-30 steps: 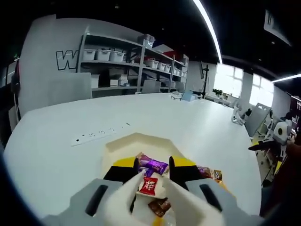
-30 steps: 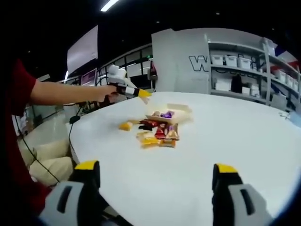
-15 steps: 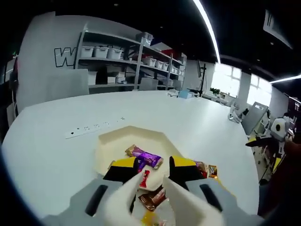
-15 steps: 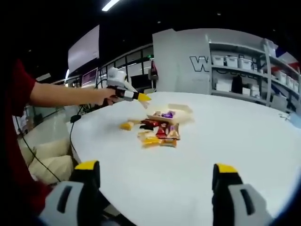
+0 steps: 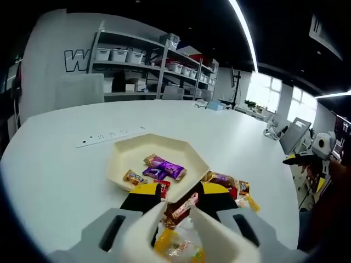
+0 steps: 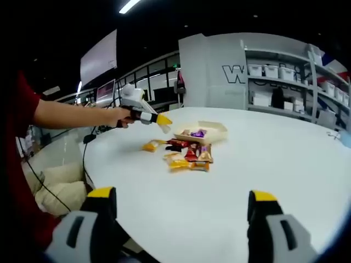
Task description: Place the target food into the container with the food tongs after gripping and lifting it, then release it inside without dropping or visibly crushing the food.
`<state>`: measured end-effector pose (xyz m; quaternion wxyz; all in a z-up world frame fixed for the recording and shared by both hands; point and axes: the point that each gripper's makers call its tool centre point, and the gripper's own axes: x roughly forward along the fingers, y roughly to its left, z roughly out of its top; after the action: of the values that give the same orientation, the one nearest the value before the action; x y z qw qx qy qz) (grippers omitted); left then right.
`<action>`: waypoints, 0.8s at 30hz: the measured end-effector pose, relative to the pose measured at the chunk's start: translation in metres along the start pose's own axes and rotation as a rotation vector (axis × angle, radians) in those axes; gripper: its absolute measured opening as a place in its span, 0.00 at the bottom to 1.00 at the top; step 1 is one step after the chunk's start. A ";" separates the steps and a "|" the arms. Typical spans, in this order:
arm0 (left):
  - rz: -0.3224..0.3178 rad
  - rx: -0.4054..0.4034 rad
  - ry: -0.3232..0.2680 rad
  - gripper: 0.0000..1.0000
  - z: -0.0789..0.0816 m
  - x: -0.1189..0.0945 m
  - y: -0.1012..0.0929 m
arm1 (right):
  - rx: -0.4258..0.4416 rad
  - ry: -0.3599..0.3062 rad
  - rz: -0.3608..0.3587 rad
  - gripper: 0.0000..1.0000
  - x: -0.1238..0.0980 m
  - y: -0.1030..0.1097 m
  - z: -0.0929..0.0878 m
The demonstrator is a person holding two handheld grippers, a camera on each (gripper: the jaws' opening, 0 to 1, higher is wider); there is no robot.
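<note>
A cream six-sided tray holds purple candies, a small brown one and a red one near its front rim. My left gripper is shut on white food tongs, whose tips stand apart over loose candies beside the tray. A red-brown wrapped bar lies between the tips; I cannot tell whether it is gripped. In the right gripper view the same tray and candy pile sit far off. My right gripper is open with nothing between its fingers.
A power strip lies beyond the tray. Loose candies spread to the tray's right, and a yellow one lies apart. A person's arm reaches in from the left. Shelves with bins line the back wall.
The left gripper drew back from over the tray toward the loose pile. The red candy once between the tong tips now lies in the tray. The right gripper stayed put.
</note>
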<state>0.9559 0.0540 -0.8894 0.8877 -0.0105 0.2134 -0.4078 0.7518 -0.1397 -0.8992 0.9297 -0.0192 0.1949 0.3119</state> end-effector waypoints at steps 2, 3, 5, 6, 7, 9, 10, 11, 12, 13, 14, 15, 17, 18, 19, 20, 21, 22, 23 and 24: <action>0.003 0.013 0.014 0.25 -0.004 -0.002 -0.001 | 0.001 -0.002 -0.001 0.99 0.000 0.000 0.001; 0.005 0.014 0.015 0.25 -0.005 -0.003 0.000 | 0.001 -0.004 -0.002 0.99 0.000 0.000 0.001; 0.004 0.003 0.013 0.25 -0.005 -0.006 -0.001 | 0.002 -0.006 -0.001 0.99 0.001 0.001 0.002; 0.007 0.000 0.010 0.25 -0.005 -0.008 0.000 | 0.002 -0.005 0.001 0.99 0.002 0.002 0.002; 0.008 -0.003 0.011 0.25 -0.005 -0.009 -0.001 | 0.000 -0.004 0.003 0.99 0.002 0.003 0.001; 0.006 0.003 0.013 0.25 -0.008 -0.010 -0.003 | -0.002 0.000 0.009 0.99 0.004 0.005 0.000; 0.004 0.005 0.013 0.25 -0.009 -0.011 -0.004 | -0.003 0.002 0.011 0.99 0.004 0.006 -0.001; 0.000 0.001 0.013 0.25 -0.011 -0.011 -0.005 | -0.004 0.005 0.014 0.99 0.005 0.007 -0.001; -0.006 0.003 0.016 0.25 -0.013 -0.011 -0.006 | -0.005 0.004 0.016 0.99 0.005 0.008 -0.001; -0.009 0.008 0.018 0.25 -0.015 -0.011 -0.008 | -0.004 0.002 0.018 0.99 0.005 0.008 -0.001; -0.012 0.012 0.019 0.25 -0.017 -0.011 -0.009 | -0.002 -0.001 0.019 0.99 0.006 0.008 0.000; -0.013 0.012 0.023 0.25 -0.019 -0.011 -0.009 | 0.003 -0.007 0.020 0.99 0.006 0.009 0.001; -0.024 0.001 0.030 0.25 -0.023 -0.012 -0.012 | 0.005 -0.009 0.021 0.99 0.006 0.009 0.002; -0.030 -0.003 0.032 0.25 -0.024 -0.012 -0.013 | 0.005 -0.009 0.021 0.99 0.006 0.009 0.002; -0.041 -0.002 0.030 0.25 -0.025 -0.013 -0.016 | 0.004 -0.007 0.021 0.99 0.006 0.009 0.001; -0.049 -0.004 0.028 0.25 -0.025 -0.013 -0.018 | 0.004 -0.006 0.022 0.99 0.006 0.010 0.001; -0.050 -0.012 0.035 0.25 -0.027 -0.013 -0.019 | 0.004 -0.005 0.023 0.99 0.007 0.010 0.000; -0.052 -0.010 0.038 0.25 -0.027 -0.014 -0.019 | 0.005 -0.005 0.025 0.99 0.007 0.010 0.000; -0.056 -0.008 0.042 0.26 -0.028 -0.014 -0.020 | 0.006 -0.006 0.028 0.99 0.008 0.012 0.000; -0.063 -0.013 0.048 0.26 -0.030 -0.014 -0.021 | 0.009 -0.010 0.033 0.99 0.008 0.013 0.001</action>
<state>0.9213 0.0550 -0.9072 0.8691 -0.0129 0.2368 -0.4341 0.7502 -0.1243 -0.9000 0.9254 -0.0103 0.1921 0.3265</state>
